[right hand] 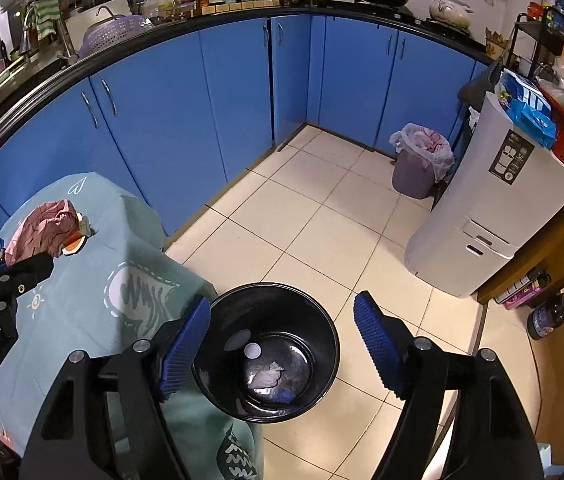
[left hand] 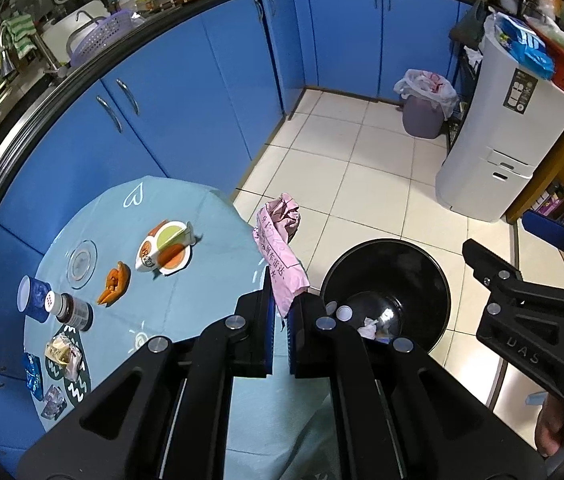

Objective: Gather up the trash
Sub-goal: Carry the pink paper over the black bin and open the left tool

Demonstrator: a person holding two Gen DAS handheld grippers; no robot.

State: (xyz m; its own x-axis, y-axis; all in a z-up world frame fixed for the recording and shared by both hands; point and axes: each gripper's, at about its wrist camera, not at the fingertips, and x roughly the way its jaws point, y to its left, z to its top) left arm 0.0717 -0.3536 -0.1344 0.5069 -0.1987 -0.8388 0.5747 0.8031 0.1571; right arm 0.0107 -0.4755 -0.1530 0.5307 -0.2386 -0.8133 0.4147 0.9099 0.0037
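Room: a kitchen with blue cabinets (right hand: 170, 120) under a dark worktop, pale floor tiles (right hand: 314, 220) and a white appliance (right hand: 494, 208) at the right.
Desk: a round desk (left hand: 202, 216) under a light teal cloth with white drawings, standing in front of the cabinets.
Left tongs (left hand: 281, 334): clenched on a crumpled pink paper (left hand: 280, 256) with printed characters; the paper stands up out of the blue pads, above the desk edge and just left of the bin.
Right tongs (right hand: 282, 344): released, the 2 blue ribbed pads (right hand: 374, 344) well apart, with nothing between them; they hang over the bin mouth.
Bin: a black round bin (right hand: 322, 320) on the floor, touching the hanging cloth at the desk's edge; inside lie a white cap (right hand: 252, 350), a crumpled white tissue (right hand: 268, 376) and something blue.
On the desk: a divided dish (left hand: 166, 250) with green and orange sauce, an orange peel (left hand: 114, 284), a clear glass lid (left hand: 81, 259), a blue cup (left hand: 34, 298), a shaker jar (left hand: 70, 310) on its side and some wrappers (left hand: 62, 356) near the left rim.
Far corner: a grey bin (right hand: 414, 168) with a white liner, full, beside the white appliance.
Right-wrist view: the pink paper shows at the far left, above the left tongs' black frame.
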